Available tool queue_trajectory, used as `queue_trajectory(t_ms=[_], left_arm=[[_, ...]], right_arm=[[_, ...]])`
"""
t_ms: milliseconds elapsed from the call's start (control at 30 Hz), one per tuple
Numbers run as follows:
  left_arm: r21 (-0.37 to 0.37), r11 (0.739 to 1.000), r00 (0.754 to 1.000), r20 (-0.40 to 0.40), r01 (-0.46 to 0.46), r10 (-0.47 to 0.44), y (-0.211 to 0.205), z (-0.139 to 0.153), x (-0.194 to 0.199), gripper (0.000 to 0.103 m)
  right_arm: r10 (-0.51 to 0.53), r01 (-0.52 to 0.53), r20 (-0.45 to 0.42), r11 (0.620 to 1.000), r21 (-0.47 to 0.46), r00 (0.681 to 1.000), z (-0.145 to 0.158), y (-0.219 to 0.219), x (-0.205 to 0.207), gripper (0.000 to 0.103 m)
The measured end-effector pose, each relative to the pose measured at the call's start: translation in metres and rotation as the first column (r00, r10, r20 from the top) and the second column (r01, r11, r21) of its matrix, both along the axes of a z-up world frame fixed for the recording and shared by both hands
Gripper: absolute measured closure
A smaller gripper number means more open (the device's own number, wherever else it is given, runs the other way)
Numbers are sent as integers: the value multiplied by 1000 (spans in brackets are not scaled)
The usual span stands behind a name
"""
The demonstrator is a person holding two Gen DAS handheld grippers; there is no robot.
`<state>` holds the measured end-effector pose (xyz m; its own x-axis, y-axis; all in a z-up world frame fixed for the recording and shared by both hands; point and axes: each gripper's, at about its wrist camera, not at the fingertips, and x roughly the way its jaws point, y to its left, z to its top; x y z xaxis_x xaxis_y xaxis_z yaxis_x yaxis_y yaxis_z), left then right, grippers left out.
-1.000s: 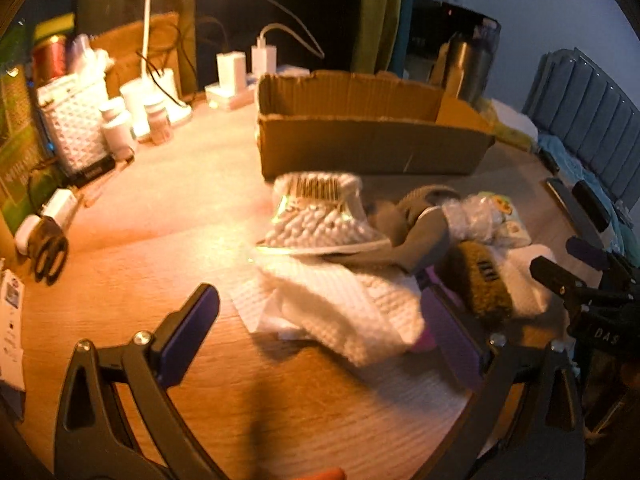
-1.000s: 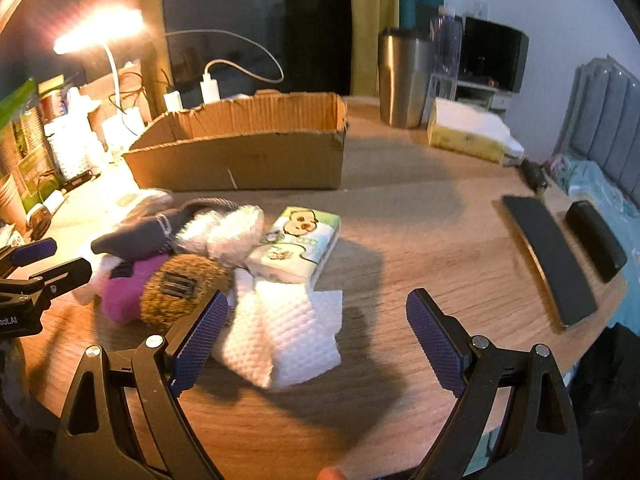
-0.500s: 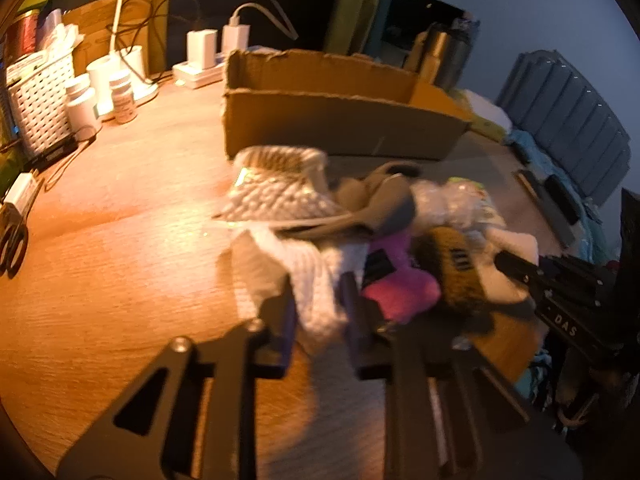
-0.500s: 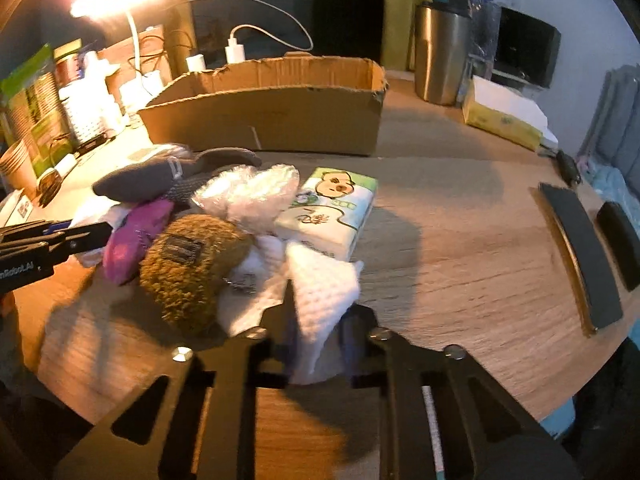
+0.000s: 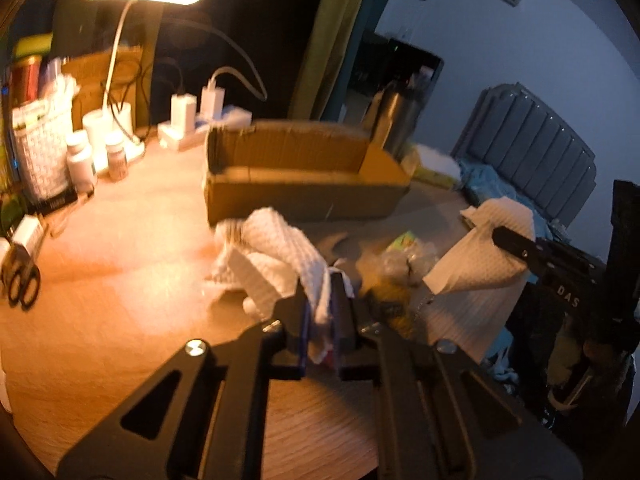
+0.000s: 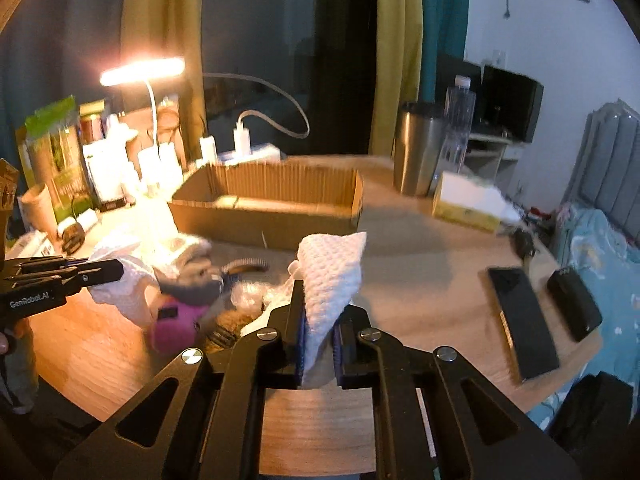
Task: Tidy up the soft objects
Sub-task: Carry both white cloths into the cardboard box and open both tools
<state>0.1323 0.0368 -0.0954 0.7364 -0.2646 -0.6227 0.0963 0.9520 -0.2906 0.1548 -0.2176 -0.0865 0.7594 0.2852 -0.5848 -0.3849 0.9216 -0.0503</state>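
Your left tool point(image 5: 320, 320) is clamped on a fold of a white waffle-weave cloth point(image 5: 272, 264), its blue-padded fingers point(image 5: 304, 332) pinching the soft, dimpled fabric, which bunches up above the wooden table point(image 5: 120, 300). Your right tool point(image 6: 318, 344) is likewise closed on a second white waffle-textured cloth point(image 6: 332, 276), which stands up in a stiff, peaked fold between its jaws; from the left wrist view that cloth hangs as a draped sheet to the right. Between the two tools a small heap of soft things lies on the table: a grey knitted sock point(image 6: 196, 276), a fuzzy magenta sock point(image 6: 176, 324), a coarse brown woolly piece point(image 6: 236, 320) and a crinkled clear plastic bundle point(image 5: 400, 260). Behind the heap sits a shallow corrugated cardboard box point(image 6: 272, 204), open-topped with rough-cut edges. A lit desk lamp point(image 6: 142, 72) glares at the left, and two flat dark slabs point(image 6: 524, 320) rest near the table's right edge.
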Motion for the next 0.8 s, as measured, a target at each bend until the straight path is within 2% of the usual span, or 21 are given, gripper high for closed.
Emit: queue_trajectory(t_ms=[167, 400, 633, 800], left_arm=[[2, 1000, 998, 64, -3, 3, 1, 26, -2, 94], [18, 1000, 991, 131, 3, -5, 1, 55, 16, 94], [20, 1000, 985, 172, 14, -17, -4, 71, 47, 94], [16, 1000, 985, 173, 17, -20, -6, 72, 75, 94]], right_arm=[[4, -6, 52, 1000, 23, 999, 21, -2, 3, 91], [16, -21, 101, 998, 53, 995, 44, -6, 22, 91], [33, -42, 126, 997, 68, 991, 56, -3, 52, 91], [43, -52, 125, 996, 76, 991, 57, 1, 79, 91]])
